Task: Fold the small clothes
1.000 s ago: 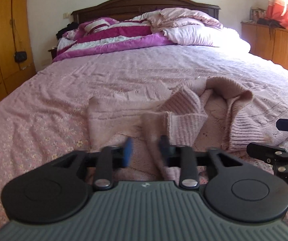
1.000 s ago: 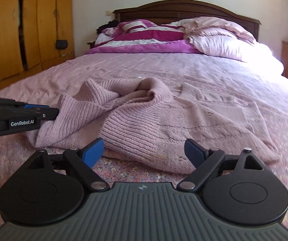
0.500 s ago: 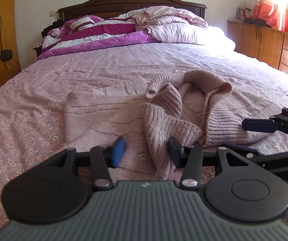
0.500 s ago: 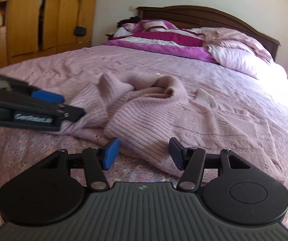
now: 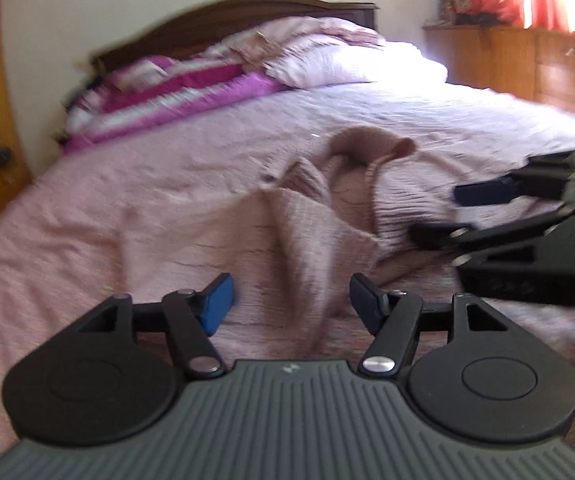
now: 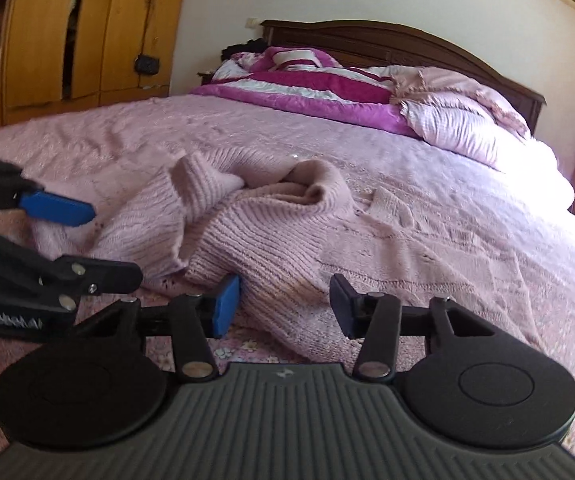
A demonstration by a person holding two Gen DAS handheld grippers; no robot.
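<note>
A pale pink knitted sweater point(image 5: 299, 220) lies crumpled on the pink bedspread point(image 5: 87, 184); it also shows in the right wrist view point(image 6: 271, 240). My left gripper point(image 5: 291, 302) is open and empty, its jaws astride a raised fold of the sweater's near edge. My right gripper point(image 6: 283, 304) is open and empty, its jaws either side of the sweater's near hem. The right gripper appears at the right of the left wrist view point(image 5: 527, 220). The left gripper appears at the left of the right wrist view point(image 6: 47, 240).
The bedspread point(image 6: 447, 168) covers a wide bed with a dark headboard point(image 6: 407, 44). A magenta striped quilt point(image 6: 307, 88) and pink pillows point(image 6: 459, 116) lie at its head. A wooden wardrobe point(image 6: 87, 32) stands left, wooden drawers point(image 5: 527, 64) right.
My left gripper has let go of the sweater fold and opened wider. My right gripper has narrowed and moved in over the sweater's near hem. Both cameras have shifted.
</note>
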